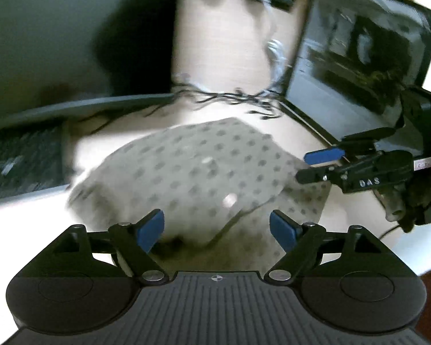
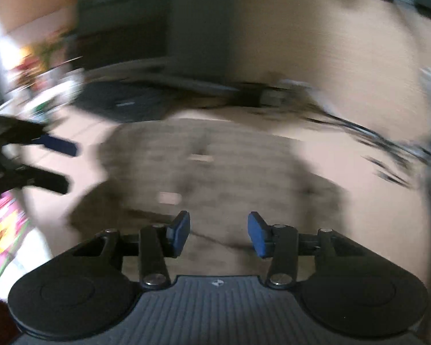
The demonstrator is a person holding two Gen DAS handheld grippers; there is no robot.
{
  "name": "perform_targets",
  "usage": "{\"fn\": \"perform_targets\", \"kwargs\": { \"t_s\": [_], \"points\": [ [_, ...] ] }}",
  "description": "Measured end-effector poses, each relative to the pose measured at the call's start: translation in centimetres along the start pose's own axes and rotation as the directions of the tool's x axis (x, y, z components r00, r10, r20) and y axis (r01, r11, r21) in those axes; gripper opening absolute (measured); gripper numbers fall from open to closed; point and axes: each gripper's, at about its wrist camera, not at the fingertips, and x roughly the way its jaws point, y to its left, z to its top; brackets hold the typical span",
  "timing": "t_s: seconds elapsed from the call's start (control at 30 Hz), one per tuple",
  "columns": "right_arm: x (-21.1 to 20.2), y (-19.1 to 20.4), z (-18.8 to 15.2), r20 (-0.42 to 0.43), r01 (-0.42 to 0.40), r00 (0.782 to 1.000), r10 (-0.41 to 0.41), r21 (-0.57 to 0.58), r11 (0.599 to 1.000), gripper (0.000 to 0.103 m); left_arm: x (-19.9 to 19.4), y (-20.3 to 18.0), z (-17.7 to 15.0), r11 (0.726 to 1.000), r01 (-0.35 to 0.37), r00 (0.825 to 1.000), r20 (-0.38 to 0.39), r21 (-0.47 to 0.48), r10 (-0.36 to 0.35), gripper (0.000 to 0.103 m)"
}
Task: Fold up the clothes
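So the spotted garment is lying folded in a lumpy bundle on the pale tabletop, pretty much in the middle. In the left wrist view, going from the left: a dark keyboard is sitting at the far left edge, then the garment, then a tangle of black cables behind it, and a dark monitor leaning at the right. The left tongs are hanging just above the near edge of the garment with the blue pads spread wide and nothing pinched between them. The right tongs are poking in from the right, tips over the garment's right side, jaws apart and empty too.

The right wrist view is really blurry. The left tongs are showing at the left edge, wide apart, beside the garment. The right tongs are sitting partly spread over its near edge, not gripping the cloth.
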Motion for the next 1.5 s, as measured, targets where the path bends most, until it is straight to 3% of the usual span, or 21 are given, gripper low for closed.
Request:
{"fn": "perform_targets", "kwargs": {
  "t_s": [0.1, 0.23, 0.37, 0.43, 0.47, 0.53, 0.57, 0.6, 0.67, 0.73, 0.8, 0.9, 1.03, 1.1, 1.2, 1.3, 1.4, 1.5],
  "points": [
    [-0.4, -2.9, -1.6, -0.011, 0.136, 0.991, -0.136, 0.165, 0.977, 0.045, 3.9, -3.6, 2.2, 0.985, -0.012, 1.0, -0.007, 0.175, 0.014, 0.093],
    [-1.5, -4.9, -4.0, -0.002, 0.17, 0.984, -0.178, 0.311, 0.935, 0.045, 9.2, -8.0, 3.7, 0.929, 0.047, 0.998, -0.065, 0.368, -0.025, 0.095],
    [-2.0, -5.4, -5.7, 0.013, 0.186, 0.978, -0.207, 0.388, 0.903, 0.045, 14.0, -11.0, 3.0, 0.862, -0.012, 0.994, -0.085, 0.508, 0.064, 0.095],
    [-2.0, -6.0, -6.5, 0.009, 0.19, 0.977, -0.214, 0.424, 0.885, 0.045, 15.8, -11.4, 2.7, 0.844, -0.034, 0.99, -0.095, 0.535, 0.1, 0.094],
    [-1.8, -6.2, -6.7, 0.006, 0.192, 0.976, -0.216, 0.435, 0.88, 0.045, 16.4, -11.4, 2.7, 0.84, -0.043, 0.989, -0.096, 0.541, 0.113, 0.093],
    [-1.4, -6.5, -6.9, 0.005, 0.193, 0.976, -0.219, 0.449, 0.872, 0.045, 17.0, -11.0, 2.9, 0.835, -0.067, 0.987, -0.086, 0.546, 0.135, 0.072],
    [-1.1, -6.6, -6.9, 0.007, 0.191, 0.976, -0.218, 0.454, 0.87, 0.046, 17.0, -10.6, 3.2, 0.835, -0.079, 0.986, -0.081, 0.544, 0.146, 0.044],
    [-0.9, -6.8, -6.9, 0.009, 0.189, 0.976, -0.217, 0.46, 0.868, 0.049, 16.8, -10.0, 3.7, 0.848, -0.08, 0.986, -0.081, 0.524, 0.144, 0.028],
    [-0.2, -6.9, -6.5, 0.035, 0.175, 0.976, -0.214, 0.455, 0.873, 0.054, 15.7, -8.0, 5.3, 0.902, -0.06, 0.991, -0.085, 0.428, 0.107, 0.016],
    [0.8, -7.0, -5.8, 0.053, 0.178, 0.973, -0.224, 0.442, 0.879, 0.055, 14.3, -5.5, 6.8, 0.949, -0.086, 0.993, -0.049, 0.302, 0.105, 0.014],
    [2.1, -7.5, -4.9, 0.057, 0.172, 0.974, -0.218, 0.437, 0.883, 0.055, 13.0, -2.8, 8.1, 0.979, -0.1, 0.994, -0.017, 0.179, 0.105, 0.013],
    [4.2, -7.9, -3.8, 0.028, 0.172, 0.979, -0.201, 0.414, 0.894, 0.055, 11.8, 0.1, 9.4, 0.99, -0.114, 0.993, 0.006, 0.083, 0.114, 0.012],
    [5.6, -7.7, -3.5, -0.006, 0.171, 0.983, -0.182, 0.375, 0.911, 0.054, 10.8, 1.8, 10.2, 0.99, -0.129, 0.991, 0.029, 0.048, 0.128, 0.012],
    [5.7, -7.3, -3.2, -0.008, 0.137, 0.99, -0.144, 0.356, 0.924, 0.009, 10.7, 2.5, 10.5, 0.992, -0.125, 0.992, 0.032, 0.027, 0.124, 0.012],
    [4.3, -4.9, -2.3, 0.042, 0.086, 0.994, -0.097, 0.211, 0.974, 0.004, 10.7, 3.6, 10.7, 0.994, -0.108, 0.994, 0.03, -0.016, 0.109, 0.012],
    [2.9, -0.9, -1.7, 0.027, 0.026, 0.999, -0.024, -0.057, 0.998, 0.003, 10.5, 4.3, 10.8, 0.994, -0.1, 0.994, 0.029, -0.039, 0.101, 0.012],
    [2.6, 2.9, -2.6, -0.065, -0.065, 0.997, 0.048, -0.288, 0.955, 0.0, 10.5, 4.2, 10.5, 0.995, -0.094, 0.995, 0.028, -0.044, 0.095, 0.012],
    [3.2, 6.1, -5.0, -0.168, -0.143, 0.983, 0.072, -0.466, 0.873, 0.0, 10.3, 3.9, 9.8, 0.995, -0.08, 0.996, 0.025, -0.053, 0.082, 0.012]
  ]
}}
